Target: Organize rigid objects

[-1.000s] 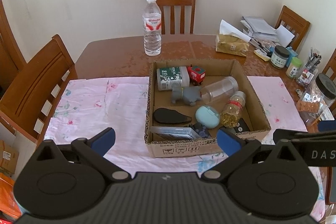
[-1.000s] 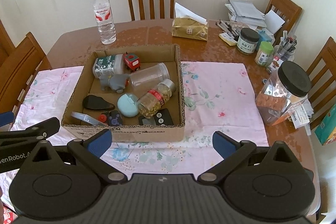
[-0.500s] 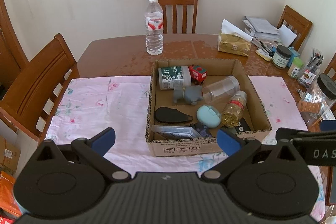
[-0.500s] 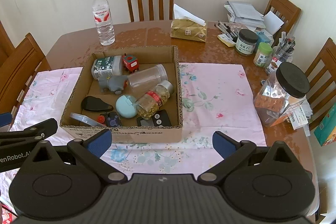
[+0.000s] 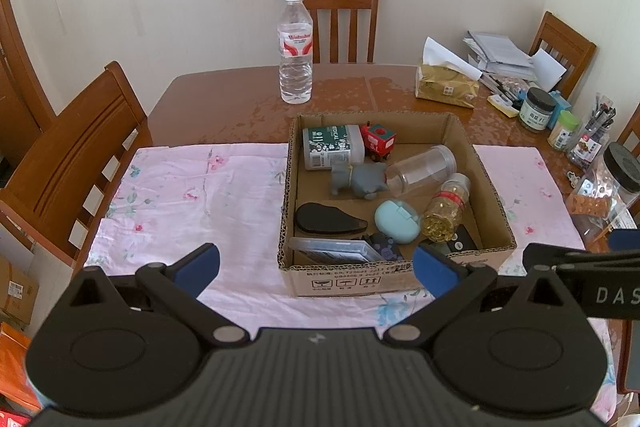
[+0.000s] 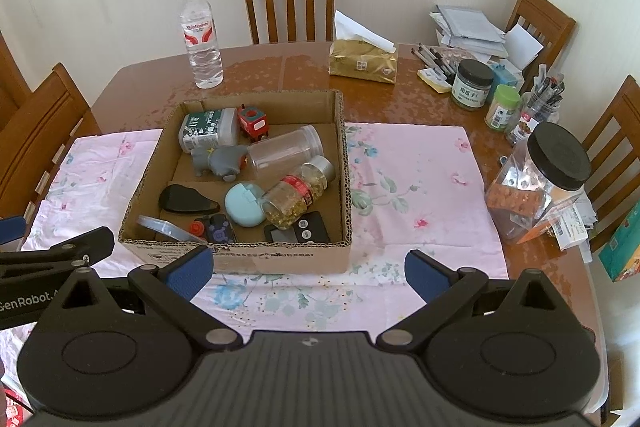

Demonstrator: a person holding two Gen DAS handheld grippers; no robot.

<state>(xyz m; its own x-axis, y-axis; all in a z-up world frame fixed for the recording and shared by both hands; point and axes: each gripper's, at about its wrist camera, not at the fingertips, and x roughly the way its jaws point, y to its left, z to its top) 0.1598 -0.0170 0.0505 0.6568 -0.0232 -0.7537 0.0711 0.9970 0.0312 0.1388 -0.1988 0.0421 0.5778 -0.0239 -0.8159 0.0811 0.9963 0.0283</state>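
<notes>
While both pairs of tongs hang side by side above the near edge of the table, the left gripper (image 5: pixel 316 269) and the right gripper (image 6: pixel 309 269) each have their blue-padded fingers spread wide with nothing between them. The cardboard box (image 6: pixel 236 259) sits on the pink flowered cloth (image 6: pixel 408 179), straight ahead of the left gripper and ahead and to the left of the right one. All the small hard things lie inside it: a white tub (image 6: pixel 206 129), a red toy (image 6: pixel 252 123), a grey elephant (image 6: pixel 220 161), an empty clear jar (image 6: pixel 286 151), a bottle of yellow capsules (image 6: pixel 298 191), a round mint case (image 6: pixel 244 205) and a black pear-shaped piece (image 6: pixel 186 201). The clear jar and the capsule bottle both lie on their sides, long axes running from near-left to far-right, so fingers would need to close across that line. The box could equally be a gathered collection or a jumble awaiting sorting. The left gripper seems a little nearer the box.
</notes>
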